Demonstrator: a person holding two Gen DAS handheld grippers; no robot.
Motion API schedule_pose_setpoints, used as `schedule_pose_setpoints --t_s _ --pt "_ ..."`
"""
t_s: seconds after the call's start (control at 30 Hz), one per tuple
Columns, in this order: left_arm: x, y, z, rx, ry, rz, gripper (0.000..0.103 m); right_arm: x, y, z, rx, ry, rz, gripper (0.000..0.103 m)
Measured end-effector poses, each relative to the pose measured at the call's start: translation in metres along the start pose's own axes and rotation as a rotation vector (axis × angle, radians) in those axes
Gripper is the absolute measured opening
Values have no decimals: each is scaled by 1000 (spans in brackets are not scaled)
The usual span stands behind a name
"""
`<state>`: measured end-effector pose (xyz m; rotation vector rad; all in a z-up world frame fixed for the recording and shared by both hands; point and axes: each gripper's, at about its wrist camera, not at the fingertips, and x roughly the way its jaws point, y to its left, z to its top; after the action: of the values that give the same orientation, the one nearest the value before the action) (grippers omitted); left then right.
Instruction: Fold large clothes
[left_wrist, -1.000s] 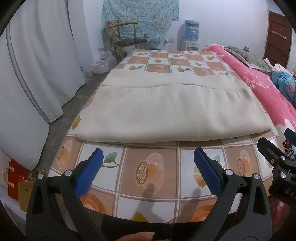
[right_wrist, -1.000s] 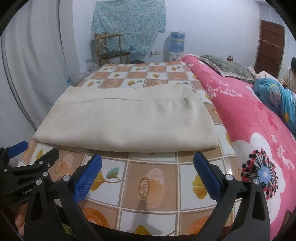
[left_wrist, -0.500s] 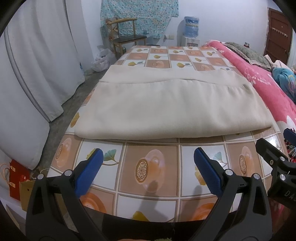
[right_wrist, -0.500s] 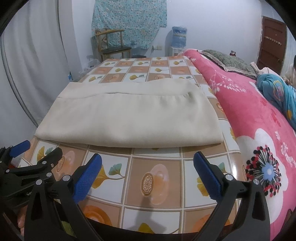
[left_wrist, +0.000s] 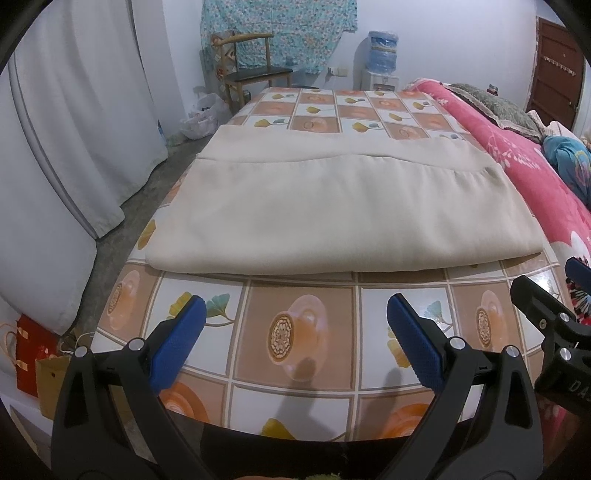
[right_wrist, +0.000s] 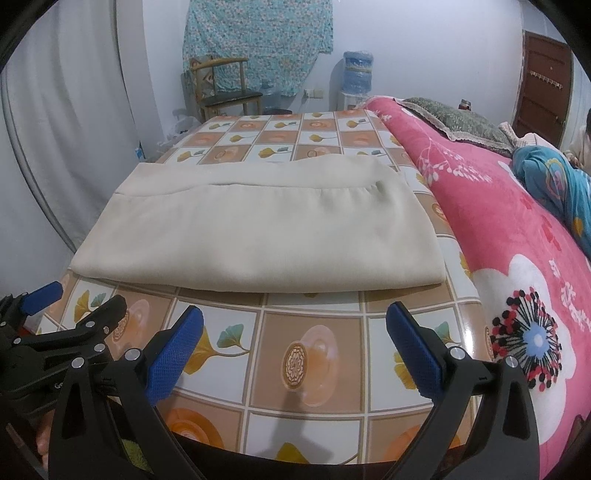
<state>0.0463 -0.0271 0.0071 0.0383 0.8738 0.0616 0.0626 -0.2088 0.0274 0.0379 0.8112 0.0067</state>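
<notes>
The table (left_wrist: 317, 347), covered in a checked cloth printed with cups and leaves, is filling most of both views; its near edge is being cut off by the gripper bodies. The pink floral blanket (right_wrist: 517, 236) is lying just beside the table on the right, running out of frame. The cream cloth (left_wrist: 332, 214), the task item, is lying flat in the middle of the table, folded over on itself in at least 2 layers, with a strip of the lower layer showing at its far edge. How many layers are lying underneath cannot be told.

The left gripper (left_wrist: 295, 332) is hovering over the near table edge, jaws spread wide, grasping nothing. The right gripper (right_wrist: 295, 332) is doing likewise, released and empty. Both are sitting apart from the cloth.
</notes>
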Motion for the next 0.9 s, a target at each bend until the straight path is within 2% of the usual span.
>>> schedule_pose_setpoints --t_s 0.9 --pt "1 0 0 0 3 1 95 1 0 -3 2 8 -4 96"
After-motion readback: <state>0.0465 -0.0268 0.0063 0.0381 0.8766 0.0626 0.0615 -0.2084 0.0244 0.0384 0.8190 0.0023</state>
